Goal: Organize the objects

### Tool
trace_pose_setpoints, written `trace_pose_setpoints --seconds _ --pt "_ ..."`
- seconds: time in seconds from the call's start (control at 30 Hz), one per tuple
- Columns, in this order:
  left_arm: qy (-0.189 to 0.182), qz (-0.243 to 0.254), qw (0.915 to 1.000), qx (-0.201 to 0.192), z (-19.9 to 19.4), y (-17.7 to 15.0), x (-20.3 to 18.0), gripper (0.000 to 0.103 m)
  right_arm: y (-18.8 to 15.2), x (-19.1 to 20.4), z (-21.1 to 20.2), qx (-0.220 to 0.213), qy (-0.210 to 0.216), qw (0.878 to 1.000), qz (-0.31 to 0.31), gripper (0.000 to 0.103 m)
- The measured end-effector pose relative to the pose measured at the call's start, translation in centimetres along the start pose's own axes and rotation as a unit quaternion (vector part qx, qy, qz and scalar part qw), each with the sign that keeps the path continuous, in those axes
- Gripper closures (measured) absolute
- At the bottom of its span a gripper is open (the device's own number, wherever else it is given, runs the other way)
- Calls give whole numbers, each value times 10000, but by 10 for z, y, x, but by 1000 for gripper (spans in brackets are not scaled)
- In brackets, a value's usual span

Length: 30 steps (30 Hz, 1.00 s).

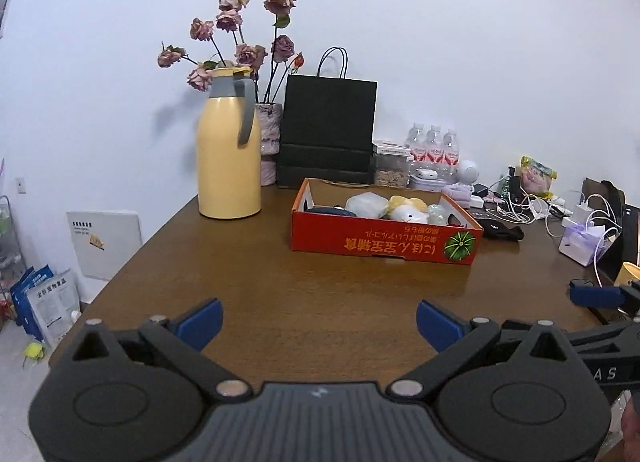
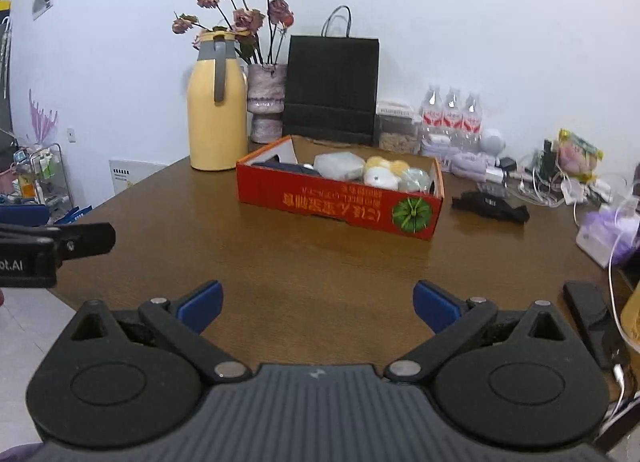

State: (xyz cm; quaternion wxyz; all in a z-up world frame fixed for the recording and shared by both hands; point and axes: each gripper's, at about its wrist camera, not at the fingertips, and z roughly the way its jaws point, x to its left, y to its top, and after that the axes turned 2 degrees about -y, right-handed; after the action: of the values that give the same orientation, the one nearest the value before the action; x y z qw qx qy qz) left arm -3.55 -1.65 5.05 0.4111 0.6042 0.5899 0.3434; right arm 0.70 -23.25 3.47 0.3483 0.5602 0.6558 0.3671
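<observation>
A red cardboard box (image 1: 384, 242) (image 2: 340, 202) stands on the brown table (image 1: 280, 294) (image 2: 300, 262), holding several items: a white bag, a white and yellow plush toy (image 1: 406, 210) (image 2: 382, 174), a dark object. A black cloth item (image 1: 502, 231) (image 2: 490, 206) lies right of the box. My left gripper (image 1: 319, 324) is open and empty above the table's near edge. My right gripper (image 2: 318, 304) is open and empty too, to the right of the left one.
A yellow thermos jug (image 1: 229, 150) (image 2: 218, 102), a vase of dried roses (image 2: 266, 102) and a black paper bag (image 1: 328, 130) (image 2: 332, 88) stand at the back. Water bottles, cables and chargers (image 1: 520, 206) (image 2: 560, 186) crowd the right. A black phone (image 2: 592, 318) lies near right.
</observation>
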Motion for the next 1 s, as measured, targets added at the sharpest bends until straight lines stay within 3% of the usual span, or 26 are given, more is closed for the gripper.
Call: trace_pose_setpoints --seconds 0.23,0.43,1.0 --pt "19 73 9999 82 2 0 3 0 -3 -4 7 72 11 9992 396 0" --pt "52 42 9999 153 2 1 6 0 -6 -4 2 21 -122 9992 384 0" --pt "10 135 9998 126 2 0 1 0 -6 -8 6 132 10 9986 512 0"
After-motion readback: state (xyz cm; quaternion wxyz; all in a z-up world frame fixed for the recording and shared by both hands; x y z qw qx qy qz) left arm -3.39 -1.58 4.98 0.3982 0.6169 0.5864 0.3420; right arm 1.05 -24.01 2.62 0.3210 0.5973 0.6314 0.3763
